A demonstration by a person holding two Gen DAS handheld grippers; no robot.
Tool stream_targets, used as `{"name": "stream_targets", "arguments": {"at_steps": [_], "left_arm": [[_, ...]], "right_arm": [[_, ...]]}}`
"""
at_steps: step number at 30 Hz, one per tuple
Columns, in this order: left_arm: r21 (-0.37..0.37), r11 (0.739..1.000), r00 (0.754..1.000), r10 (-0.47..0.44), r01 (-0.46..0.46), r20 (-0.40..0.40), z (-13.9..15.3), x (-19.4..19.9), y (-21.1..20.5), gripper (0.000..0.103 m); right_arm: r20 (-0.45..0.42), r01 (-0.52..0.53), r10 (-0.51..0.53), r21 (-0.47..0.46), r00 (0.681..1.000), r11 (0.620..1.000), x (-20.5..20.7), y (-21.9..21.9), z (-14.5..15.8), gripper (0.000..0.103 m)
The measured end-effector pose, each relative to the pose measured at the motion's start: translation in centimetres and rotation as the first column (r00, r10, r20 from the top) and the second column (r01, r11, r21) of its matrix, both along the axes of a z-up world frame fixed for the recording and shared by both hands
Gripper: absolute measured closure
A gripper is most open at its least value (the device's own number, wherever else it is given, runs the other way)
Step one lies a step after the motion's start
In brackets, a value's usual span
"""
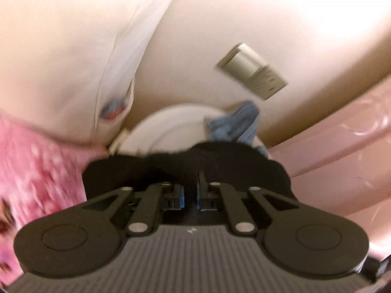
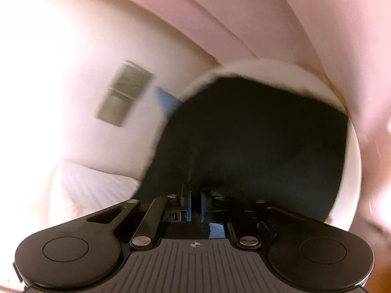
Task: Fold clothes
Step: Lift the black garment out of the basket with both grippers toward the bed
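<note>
Left wrist shows our left gripper (image 1: 190, 183) and right gripper (image 2: 195, 195) clenched on the black garment (image 2: 256, 134); next, we judge, carry this edge forward evenly.

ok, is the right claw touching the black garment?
Touching. In the right wrist view the right claw is shut with the black garment running from between its pads; no gap shows.

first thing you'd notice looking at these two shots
A black garment fills the middle of the right wrist view, pinched in the right gripper; the left gripper grips its edge too. Behind it, a blue cloth lies on a round white surface.
</note>
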State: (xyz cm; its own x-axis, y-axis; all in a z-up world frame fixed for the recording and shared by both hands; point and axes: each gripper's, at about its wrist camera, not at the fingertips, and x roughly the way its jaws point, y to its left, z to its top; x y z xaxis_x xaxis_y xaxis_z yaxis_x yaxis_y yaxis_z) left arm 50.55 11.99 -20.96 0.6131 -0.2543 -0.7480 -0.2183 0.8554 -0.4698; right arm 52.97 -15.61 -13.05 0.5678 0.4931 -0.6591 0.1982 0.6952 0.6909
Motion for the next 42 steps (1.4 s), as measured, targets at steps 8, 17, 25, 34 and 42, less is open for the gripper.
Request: {"name": "stream_targets", "arguments": {"at_steps": [8, 17, 25, 34, 42], "left_arm": [[0.065, 0.997, 0.977, 0.03, -0.045, 0.213, 9.7, -5.0, -1.0, 0.098], [0.062, 0.977, 0.911, 0.165, -0.202, 0.378, 17.8, -13.9, 1.3, 0.098], [0.101, 0.918, 0.776, 0.261, -0.384, 0.574, 25.8, -24.7, 3.5, 0.098], [0.117, 0.739, 0.606, 0.439, -0.663, 0.663, 30.9, -44.9, 5.0, 0.098], [0.082, 0.391, 0.362, 0.724, -0.917, 0.587, 33.1, -65.5, 5.4, 0.096]], "right_arm": [[0.419, -0.179, 0.17, -0.017, 0.892, 0.984, 0.3, 3.1, 12.9, 0.098], [0.644, -0.349, 0.259, 0.014, 0.72, 0.937, -1.8, 6.2, 22.7, 0.098], [0.806, -0.544, 0.284, 0.056, 0.52, 0.837, -6.0, 11.4, 29.2, 0.098], [0.882, -0.789, 0.334, 0.066, 0.333, 0.611, -17.0, 20.3, 33.0, 0.098], [0.81, -0.968, 0.57, -0.009, 0.141, 0.251, -31.9, 32.7, 34.5, 0.097]]}}
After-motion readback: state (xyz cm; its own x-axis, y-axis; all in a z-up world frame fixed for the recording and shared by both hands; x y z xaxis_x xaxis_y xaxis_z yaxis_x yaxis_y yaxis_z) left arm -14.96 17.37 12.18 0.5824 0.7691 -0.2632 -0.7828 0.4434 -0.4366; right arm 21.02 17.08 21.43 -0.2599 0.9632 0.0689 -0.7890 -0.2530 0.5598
